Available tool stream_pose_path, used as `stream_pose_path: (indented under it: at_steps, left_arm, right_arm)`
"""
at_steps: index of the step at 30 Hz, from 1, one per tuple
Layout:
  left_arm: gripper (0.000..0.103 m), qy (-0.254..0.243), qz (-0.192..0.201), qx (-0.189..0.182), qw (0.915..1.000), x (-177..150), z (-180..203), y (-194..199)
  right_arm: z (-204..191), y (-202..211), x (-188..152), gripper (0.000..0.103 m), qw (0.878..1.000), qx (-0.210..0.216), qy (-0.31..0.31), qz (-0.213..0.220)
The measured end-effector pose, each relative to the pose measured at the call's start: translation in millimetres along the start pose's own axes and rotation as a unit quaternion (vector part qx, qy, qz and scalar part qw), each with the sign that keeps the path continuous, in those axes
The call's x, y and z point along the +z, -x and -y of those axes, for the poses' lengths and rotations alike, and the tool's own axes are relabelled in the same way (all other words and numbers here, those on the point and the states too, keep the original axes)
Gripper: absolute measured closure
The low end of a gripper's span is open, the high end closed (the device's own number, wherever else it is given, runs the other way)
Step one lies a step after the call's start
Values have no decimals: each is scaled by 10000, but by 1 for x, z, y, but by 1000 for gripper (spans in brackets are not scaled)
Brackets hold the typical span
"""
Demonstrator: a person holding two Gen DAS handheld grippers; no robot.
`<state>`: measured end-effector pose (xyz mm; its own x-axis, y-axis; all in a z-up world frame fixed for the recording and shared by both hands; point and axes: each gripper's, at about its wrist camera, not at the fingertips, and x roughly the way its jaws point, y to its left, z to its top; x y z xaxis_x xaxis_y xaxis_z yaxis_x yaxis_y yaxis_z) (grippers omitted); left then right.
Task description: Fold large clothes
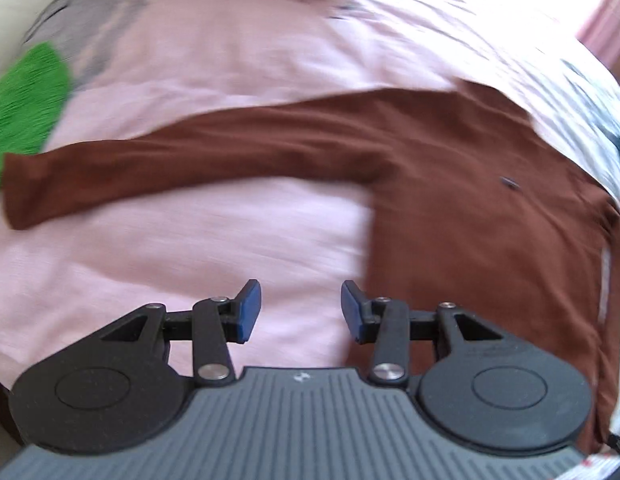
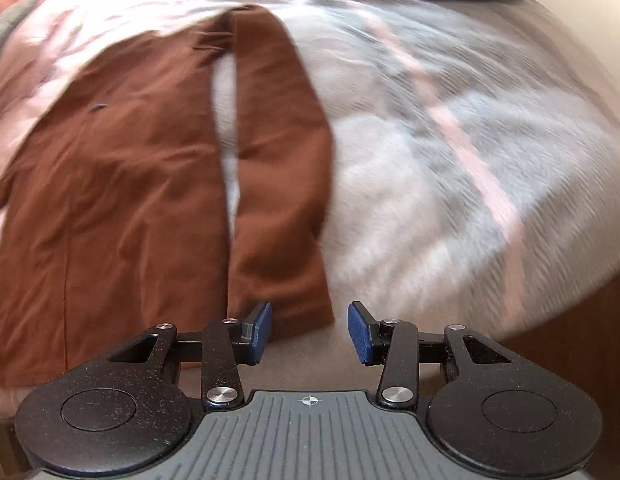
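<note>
Rust-brown long-sleeved knit top [image 1: 470, 208] lies flat on the pink and grey bedspread [image 1: 190, 248], one sleeve [image 1: 190, 168] stretched toward the left of the left wrist view, the other [image 2: 278, 168] folded down alongside the body in the right wrist view. Both the left gripper [image 1: 301, 309] and the right gripper [image 2: 309, 330] hover with fingers parted and empty. Motion blur hides, I think, small wrinkles. A pinch that also catches the bedspread would drag the top askew. A green cloth [image 1: 26, 108] sits at left.
</note>
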<state>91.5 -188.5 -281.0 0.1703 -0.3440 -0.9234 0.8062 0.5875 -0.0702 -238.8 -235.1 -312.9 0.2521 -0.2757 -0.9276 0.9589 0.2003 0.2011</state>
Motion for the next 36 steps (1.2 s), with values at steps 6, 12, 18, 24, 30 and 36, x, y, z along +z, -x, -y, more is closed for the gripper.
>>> stream_pose_path:
  at_steps: [6, 12, 18, 24, 30, 36]
  left_arm:
    - [64, -24, -102, -13, 9999, -30, 88, 7]
    - [64, -55, 33, -58, 10000, -40, 137, 27]
    - [64, -215, 140, -295, 9992, -39, 181, 36]
    - [64, -412, 67, -90, 9991, -48, 198, 42]
    - [64, -245, -132, 164, 9995, -45, 192, 37]
    - [64, -297, -175, 313, 9989, -31, 198, 25]
  right_arm:
    - [49, -9, 38, 103, 9855, 1542, -655, -283]
    - [77, 121, 131, 103, 9838, 554, 1090, 1310]
    - [124, 128, 189, 103, 9548, -1423, 1937, 1748]
    - [228, 42, 185, 74, 9874, -1511, -310, 361]
    - [266, 35, 184, 68, 9788, -224, -1697, 1121]
    - [277, 16, 232, 68, 9807, -174, -999, 1669]
